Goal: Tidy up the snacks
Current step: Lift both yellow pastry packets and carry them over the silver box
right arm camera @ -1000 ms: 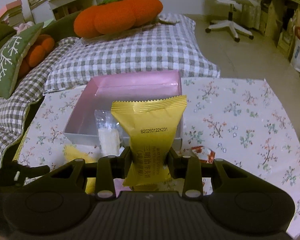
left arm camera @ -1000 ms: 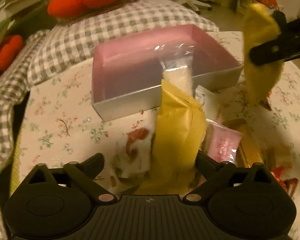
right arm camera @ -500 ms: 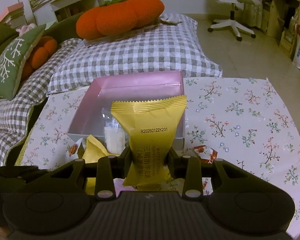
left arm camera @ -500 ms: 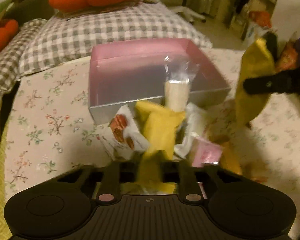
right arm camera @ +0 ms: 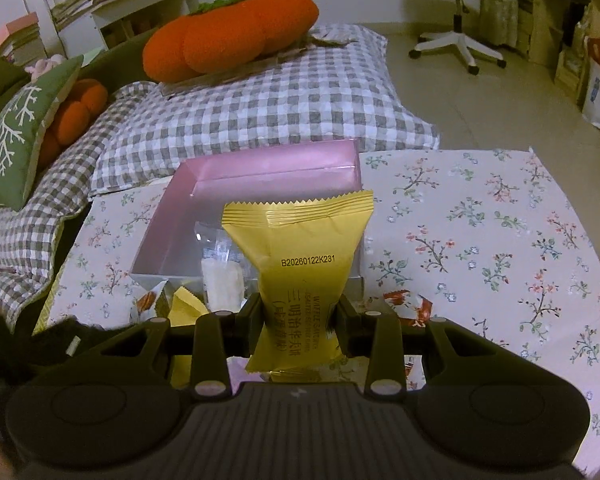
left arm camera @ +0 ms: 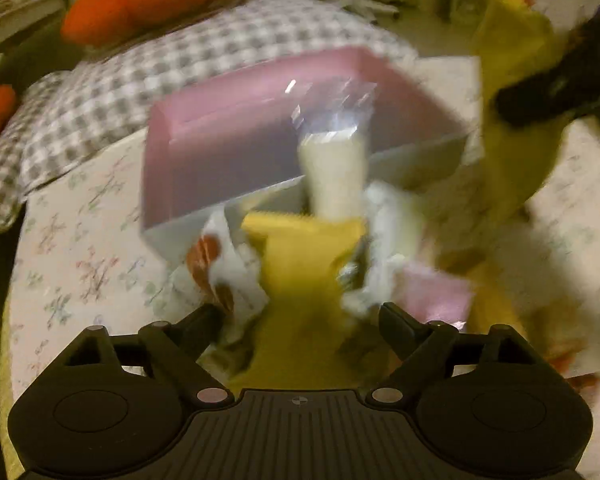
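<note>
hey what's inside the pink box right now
One clear-wrapped white snack stands at the near wall of the pink box. The floor that shows is bare; the yellow packet in the right gripper hides the rest.

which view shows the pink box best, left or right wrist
The right wrist view: the pink box is sharp there, its open inside and far wall clear, though the yellow packet in the right gripper covers its near right corner. The left wrist view shows the box whole but motion-blurred.
</note>
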### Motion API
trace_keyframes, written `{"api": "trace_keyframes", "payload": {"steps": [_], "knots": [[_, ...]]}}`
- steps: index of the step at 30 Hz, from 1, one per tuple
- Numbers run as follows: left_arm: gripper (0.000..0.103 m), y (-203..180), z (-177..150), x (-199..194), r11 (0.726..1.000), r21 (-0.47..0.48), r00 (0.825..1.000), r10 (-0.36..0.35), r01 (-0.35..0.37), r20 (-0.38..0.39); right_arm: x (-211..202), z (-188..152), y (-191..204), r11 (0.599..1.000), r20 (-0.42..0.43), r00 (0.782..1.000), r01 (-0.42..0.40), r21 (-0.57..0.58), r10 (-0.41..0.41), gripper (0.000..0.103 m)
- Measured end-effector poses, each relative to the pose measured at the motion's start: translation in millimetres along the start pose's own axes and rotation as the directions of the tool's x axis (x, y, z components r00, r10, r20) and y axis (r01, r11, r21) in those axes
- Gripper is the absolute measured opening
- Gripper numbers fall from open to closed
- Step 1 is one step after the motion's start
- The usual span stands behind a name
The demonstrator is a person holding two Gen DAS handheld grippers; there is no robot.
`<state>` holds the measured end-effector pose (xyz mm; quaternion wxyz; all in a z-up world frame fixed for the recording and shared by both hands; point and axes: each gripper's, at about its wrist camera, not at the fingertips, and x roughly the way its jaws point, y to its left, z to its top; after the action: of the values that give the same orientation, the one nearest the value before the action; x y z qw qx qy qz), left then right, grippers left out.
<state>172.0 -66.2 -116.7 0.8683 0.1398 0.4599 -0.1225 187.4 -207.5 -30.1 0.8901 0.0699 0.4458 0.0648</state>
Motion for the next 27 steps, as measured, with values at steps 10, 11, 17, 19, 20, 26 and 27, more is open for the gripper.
{"api": "trace_keyframes", "payload": {"steps": [10, 11, 17, 19, 20, 26, 27], "knots": [[0.038, 11.3, -1.5, -12.6, 0.998, -0.027, 0.998, -0.049, 0.05, 0.044, -1.3, -0.2, 1.7, 1.0, -0.004, 1.0, -0.025, 0.006, 0.025, 0.034], [0.034, 13.6, -1.1, -14.5, 0.997, -0.033, 0.997, -0.065, 0.067, 0.043, -2.4, 0.5, 1.4, 1.0, -0.001, 1.0, -0.026, 0.008, 0.026, 0.034], [0.027, 31.6, -0.3, -30.5, 0.985, -0.088, 0.988, -0.145, 0.15, 0.058, -1.0, 1.0, -2.9, 0.999, -0.004, 0.999, -0.033, 0.022, 0.033, 0.034], [0.022, 38.1, 1.1, -35.0, 0.978, -0.116, 0.984, -0.169, 0.175, 0.064, -0.4, 0.8, -3.3, 0.999, -0.008, 0.999, -0.036, 0.024, 0.036, 0.034], [0.022, 40.6, 1.5, -37.9, 0.975, -0.125, 0.981, -0.177, 0.185, 0.072, -0.2, 0.9, -3.7, 0.999, -0.008, 0.999, -0.037, 0.025, 0.037, 0.034], [0.02, 38.7, 2.4, -36.6, 0.972, -0.126, 0.979, -0.195, 0.2, 0.053, 0.4, 1.9, -4.8, 0.998, -0.014, 0.999, -0.047, 0.038, 0.048, 0.034], [0.02, 39.7, 3.9, -40.1, 0.967, -0.133, 0.976, -0.21, 0.217, 0.064, -0.9, 3.1, -5.8, 0.998, -0.011, 0.998, -0.055, 0.045, 0.055, 0.034]]}}
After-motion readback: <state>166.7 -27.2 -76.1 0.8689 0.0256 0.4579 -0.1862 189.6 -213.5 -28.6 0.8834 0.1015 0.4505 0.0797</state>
